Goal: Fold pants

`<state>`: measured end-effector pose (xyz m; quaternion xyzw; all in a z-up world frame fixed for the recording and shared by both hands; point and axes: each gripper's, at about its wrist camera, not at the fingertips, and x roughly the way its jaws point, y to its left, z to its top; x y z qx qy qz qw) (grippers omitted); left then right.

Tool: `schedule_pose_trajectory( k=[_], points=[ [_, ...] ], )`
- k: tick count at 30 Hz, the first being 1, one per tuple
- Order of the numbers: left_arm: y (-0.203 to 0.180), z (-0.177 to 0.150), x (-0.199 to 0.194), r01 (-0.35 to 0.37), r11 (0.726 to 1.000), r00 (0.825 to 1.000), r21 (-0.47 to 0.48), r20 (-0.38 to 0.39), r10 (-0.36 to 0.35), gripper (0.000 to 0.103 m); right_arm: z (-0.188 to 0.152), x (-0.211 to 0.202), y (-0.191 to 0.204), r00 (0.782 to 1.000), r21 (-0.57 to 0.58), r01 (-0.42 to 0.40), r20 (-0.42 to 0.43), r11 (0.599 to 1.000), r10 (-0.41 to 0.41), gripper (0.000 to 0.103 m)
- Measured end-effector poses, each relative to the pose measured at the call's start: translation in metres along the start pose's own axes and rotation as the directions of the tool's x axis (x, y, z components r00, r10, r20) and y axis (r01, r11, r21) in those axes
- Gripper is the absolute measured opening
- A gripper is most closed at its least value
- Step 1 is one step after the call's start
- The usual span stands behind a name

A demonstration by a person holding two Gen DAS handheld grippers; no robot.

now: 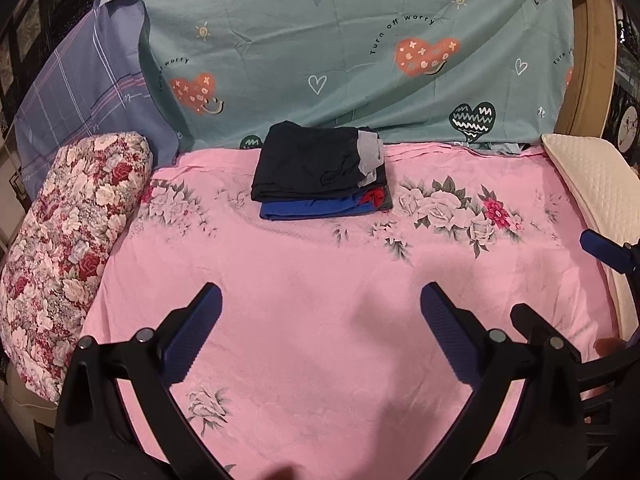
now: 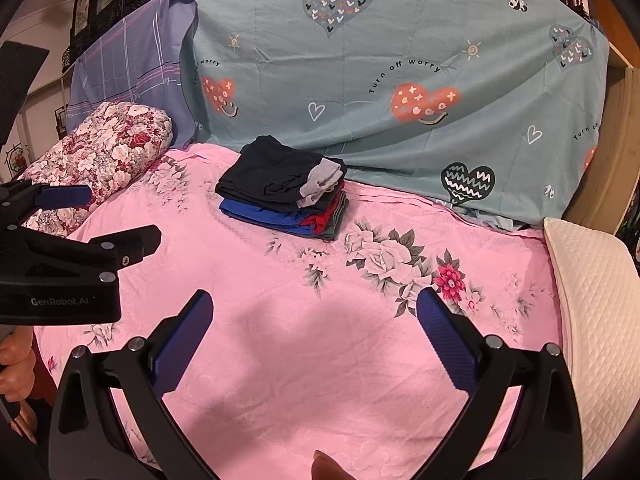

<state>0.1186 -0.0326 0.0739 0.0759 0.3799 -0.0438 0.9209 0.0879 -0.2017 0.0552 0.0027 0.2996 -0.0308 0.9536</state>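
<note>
Folded pants (image 1: 320, 170) sit stacked on a pink floral bedsheet (image 1: 320, 320), between a floral quilt (image 1: 72, 240) and cream pillow (image 1: 592, 184); left gripper (image 1: 320, 312) and right gripper (image 2: 316, 316) hover, fingers spread, empty.

You have a bed (image 1: 320, 320) in front of you, spread with a pink floral sheet (image 2: 304, 360). Toward its far side lies 1 stack of folded pants (image 1: 320, 172), dark ones on top, then blue, with red and grey showing at the right edge. At the left end a red-and-white flowered quilt roll (image 1: 68, 240) rests on the sheet. At the right end lies a cream quilted pillow (image 2: 600, 320). Along the back a teal heart-print cloth (image 1: 360, 48) meets the sheet just behind the stack.
</note>
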Motion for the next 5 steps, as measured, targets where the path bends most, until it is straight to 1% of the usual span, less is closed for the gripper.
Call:
schedule_pose_trajectory(
  k=[2,5],
  points=[
    [0.0021,0.0014,0.0023,0.021,1.0,1.0,-0.011,-0.002,-0.021,0.101,0.0015,0.0012,-0.0005,1.0,0.006,-0.003,-0.002,1.0,0.003,0.102],
    [0.001,0.0019,0.0048,0.004,1.0,1.0,0.0,-0.003,-0.004,0.101,0.0027,0.0028,-0.0006,1.0,0.004,-0.003,-0.001,1.0,0.003,0.102]
  ],
)
